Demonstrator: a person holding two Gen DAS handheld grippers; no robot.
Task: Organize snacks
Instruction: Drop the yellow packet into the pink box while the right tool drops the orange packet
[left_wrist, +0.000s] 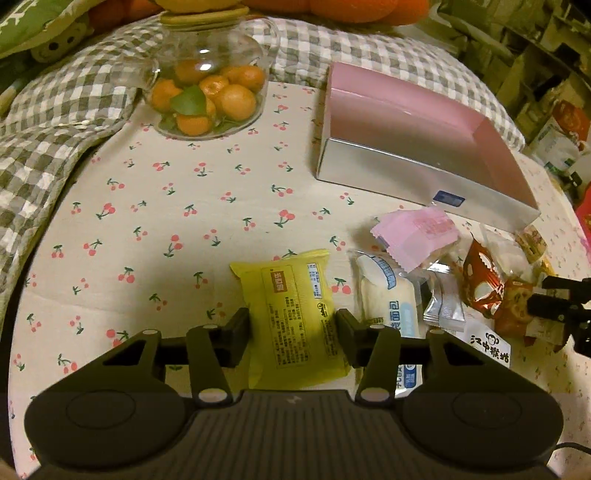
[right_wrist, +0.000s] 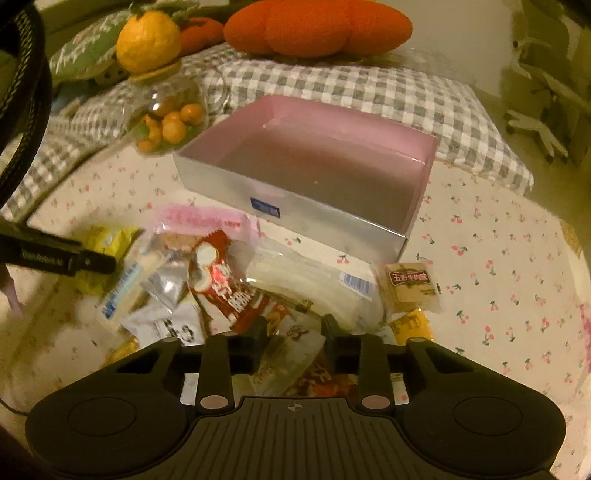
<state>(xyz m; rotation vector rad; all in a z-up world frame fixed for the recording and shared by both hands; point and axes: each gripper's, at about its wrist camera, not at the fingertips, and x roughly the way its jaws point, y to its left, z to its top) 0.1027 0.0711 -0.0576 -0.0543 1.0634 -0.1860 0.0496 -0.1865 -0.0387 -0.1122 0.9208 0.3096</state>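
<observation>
Yellow snack packet (left_wrist: 295, 317) sits gripped between left claw (left_wrist: 291, 334) pads, right claw (right_wrist: 293, 345) pinches a clear-wrapped snack (right_wrist: 291, 354), pink-lined box (right_wrist: 314, 166) ahead.

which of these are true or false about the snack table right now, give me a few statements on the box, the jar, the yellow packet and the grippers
1. The pink-lined box already holds several snacks. False: it is empty.
2. The yellow snack packet sits between the left gripper fingers. True.
3. The glass jar holds small oranges. True.
4. The snack pile lies inside the box. False: the packets lie on the cherry-print tablecloth in front of it.
5. The right gripper is over bare cloth. False: its fingers close around a clear wrapped snack in the pile.
</observation>
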